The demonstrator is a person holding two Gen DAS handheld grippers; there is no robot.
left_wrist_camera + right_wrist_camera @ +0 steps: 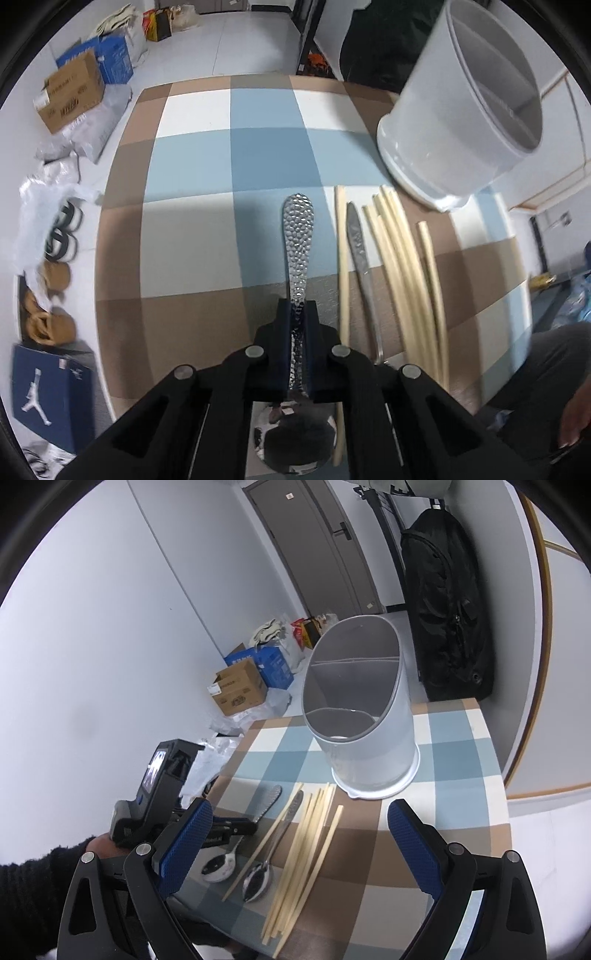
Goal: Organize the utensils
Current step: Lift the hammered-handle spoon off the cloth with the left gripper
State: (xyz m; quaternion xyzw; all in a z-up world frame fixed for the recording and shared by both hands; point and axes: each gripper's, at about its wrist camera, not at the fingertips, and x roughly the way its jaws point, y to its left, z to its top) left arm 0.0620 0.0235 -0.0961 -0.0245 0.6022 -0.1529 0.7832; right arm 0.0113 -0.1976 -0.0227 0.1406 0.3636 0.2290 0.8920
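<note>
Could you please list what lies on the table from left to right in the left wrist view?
Hammered spoon held in the left gripper → single chopstick → second spoon's handle → chopstick bundle → utensil holder.

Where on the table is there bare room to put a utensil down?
The checked tablecloth is bare left of the held spoon and behind it, up to the far edge. It is crowded on the right: chopsticks, a second spoon and the holder.
</note>
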